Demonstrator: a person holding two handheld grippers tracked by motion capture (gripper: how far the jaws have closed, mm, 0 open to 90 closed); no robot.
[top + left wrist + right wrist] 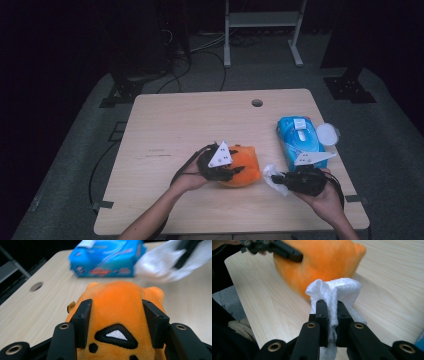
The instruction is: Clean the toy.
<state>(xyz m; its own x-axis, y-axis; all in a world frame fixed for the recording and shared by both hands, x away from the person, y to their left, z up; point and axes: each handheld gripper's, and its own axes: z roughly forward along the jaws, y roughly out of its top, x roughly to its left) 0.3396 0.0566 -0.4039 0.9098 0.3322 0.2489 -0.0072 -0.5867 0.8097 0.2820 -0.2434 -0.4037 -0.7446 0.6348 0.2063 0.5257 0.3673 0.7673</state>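
Orange plush toy [120, 307]: small yellow side tag [72, 305], print unreadable; wipes pack [107, 258] blurred.

The high view is dim, its surroundings falling to black, and light reaches mainly the table [165, 125]. In the left gripper view the blue pack [107, 258] and white tissue [162, 265] are blurred. In the right gripper view the orange plush toy [322, 262] smears softly.

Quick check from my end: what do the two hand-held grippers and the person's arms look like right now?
Both are black. The left hand-held gripper and right hand-held gripper each carry a pale grey three-cornered plate on top and trail a black cable. Up close, the jaws are blocky matte black pieces with brass-coloured rivets at the joints. The forearms are bare; no sleeves show.
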